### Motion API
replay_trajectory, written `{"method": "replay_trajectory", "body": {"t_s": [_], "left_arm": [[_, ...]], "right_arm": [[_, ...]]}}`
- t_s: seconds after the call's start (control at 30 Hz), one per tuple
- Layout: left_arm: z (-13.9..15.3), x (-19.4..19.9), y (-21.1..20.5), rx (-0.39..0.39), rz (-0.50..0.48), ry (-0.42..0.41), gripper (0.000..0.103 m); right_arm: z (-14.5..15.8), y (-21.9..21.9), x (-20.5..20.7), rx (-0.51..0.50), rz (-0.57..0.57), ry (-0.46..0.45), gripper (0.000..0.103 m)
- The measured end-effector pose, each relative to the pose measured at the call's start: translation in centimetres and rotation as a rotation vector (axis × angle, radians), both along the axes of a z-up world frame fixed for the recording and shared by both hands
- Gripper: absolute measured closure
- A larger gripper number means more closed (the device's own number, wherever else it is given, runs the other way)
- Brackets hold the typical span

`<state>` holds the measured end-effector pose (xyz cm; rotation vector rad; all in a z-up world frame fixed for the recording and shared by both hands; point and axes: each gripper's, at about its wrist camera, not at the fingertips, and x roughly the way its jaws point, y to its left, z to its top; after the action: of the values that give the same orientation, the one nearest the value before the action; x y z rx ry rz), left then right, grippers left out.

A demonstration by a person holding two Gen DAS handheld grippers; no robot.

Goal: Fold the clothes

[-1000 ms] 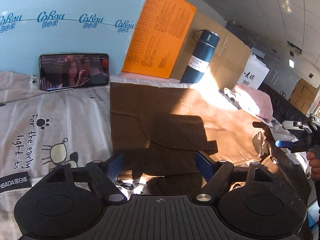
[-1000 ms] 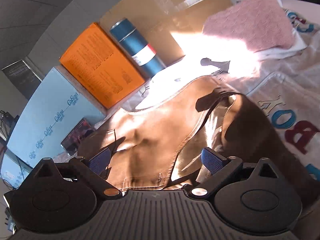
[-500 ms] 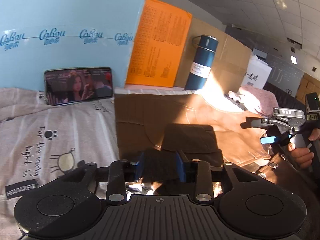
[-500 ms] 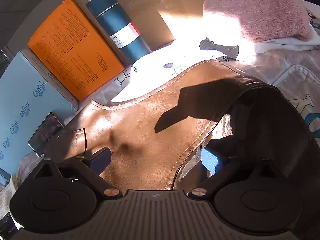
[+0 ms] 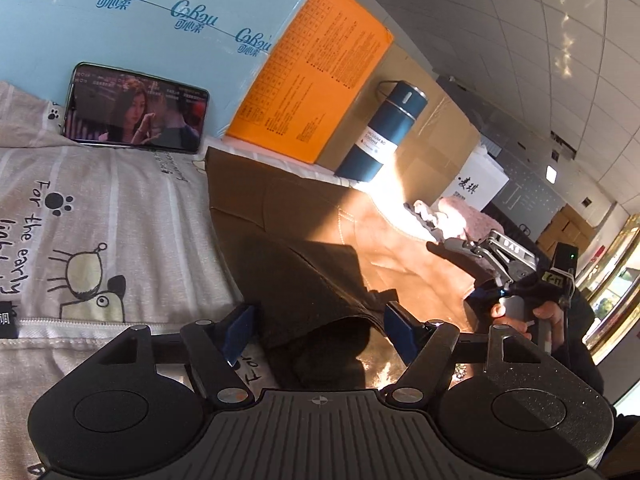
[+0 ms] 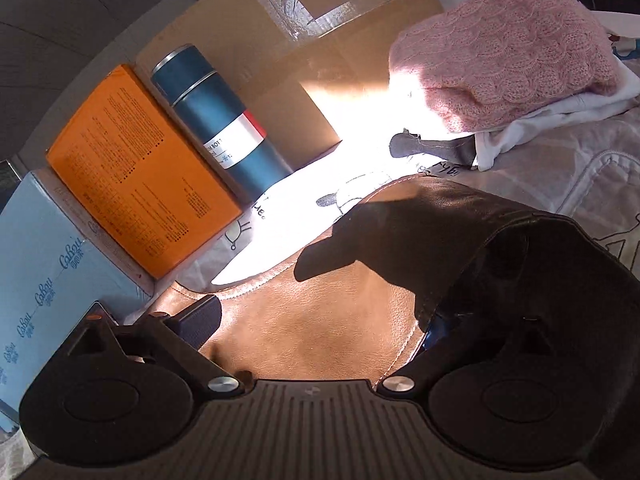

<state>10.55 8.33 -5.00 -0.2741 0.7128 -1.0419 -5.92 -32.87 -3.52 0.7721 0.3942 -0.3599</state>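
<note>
In the left wrist view, a printed bedsheet [image 5: 112, 216] with a cartoon cat fills the left of the frame. A phone [image 5: 136, 110] with a lit screen leans against a light blue box [image 5: 152, 12] at the upper left. Right of it stand an orange box [image 5: 320, 80] and a dark blue flask [image 5: 380, 132], with a cardboard box [image 5: 444, 140] behind. The brown leather jacket [image 5: 320, 248] lies spread over the middle of the frame, part sunlit, part in shadow. The left claw [image 5: 320, 328] at the bottom centre is wide open, and a fold of the jacket lies between its blue pads [image 5: 240, 328]; whether they touch it I cannot tell. At the right edge, a hand [image 5: 516, 316] holds the right claw [image 5: 440, 236] above the jacket.

In the right wrist view, the jacket [image 6: 320, 320] fills the centre, and a dark flap of it rises at the right. The right claw [image 6: 316, 320] is spread wide, its left finger resting against the leather and its right finger half hidden under the flap. A pink sweater [image 6: 504, 48] sits folded on a white garment [image 6: 560, 116] at the upper right.
</note>
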Motion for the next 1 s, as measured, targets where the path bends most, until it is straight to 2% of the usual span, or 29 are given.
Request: {"method": "replay_trajectory", "body": {"t_s": [0.17, 0.23, 0.3, 0.43, 0.5, 0.6, 0.83, 0.87, 0.9, 0.93, 1.0], "left_arm": [[0.2, -0.1, 0.2, -0.091, -0.041, -0.003, 0.031], [0.3, -0.2, 0.2, -0.115, -0.058, -0.012, 0.030], [0.4, -0.3, 0.3, -0.133, -0.061, -0.022, 0.029], [0.5, -0.2, 0.6, -0.205, -0.118, -0.014, 0.027], [0.4, -0.2, 0.3, -0.211, -0.163, 0.002, 0.022], [0.3, -0.6, -0.2, -0.203, -0.202, -0.012, 0.021], [-0.2, 1.7, -0.7, -0.163, -0.097, 0.060, 0.024], [-0.3, 2.1, -0.8, -0.157, -0.079, 0.073, 0.028], [-0.4, 2.5, -0.8, -0.151, -0.061, 0.086, 0.047], [-0.5, 2.9, -0.9, -0.142, -0.044, 0.096, 0.074], [-0.6, 2.8, -1.3, -0.105, -0.042, 0.084, 0.098]], "right_arm": [[-0.1, -0.6, -0.9, 0.182, 0.192, -0.138, 0.005], [-0.1, -0.2, -0.8, 0.216, 0.259, -0.151, 0.005], [0.0, 0.2, -0.5, 0.200, 0.261, -0.122, 0.006], [0.0, 0.0, -0.9, 0.153, 0.150, -0.079, 0.007], [0.1, -0.3, -1.4, 0.113, 0.062, -0.071, 0.007], [0.1, -0.7, -2.2, 0.075, -0.035, -0.070, 0.007], [0.1, -1.2, -3.4, 0.027, -0.166, -0.075, 0.006], [0.0, -1.2, -3.4, 0.029, -0.171, -0.078, 0.006], [0.0, -1.2, -3.5, 0.031, -0.174, -0.082, 0.006], [-0.1, -1.3, -3.6, 0.034, -0.177, -0.088, 0.006], [-0.2, -1.3, -3.6, 0.046, -0.177, -0.100, 0.005]]}}
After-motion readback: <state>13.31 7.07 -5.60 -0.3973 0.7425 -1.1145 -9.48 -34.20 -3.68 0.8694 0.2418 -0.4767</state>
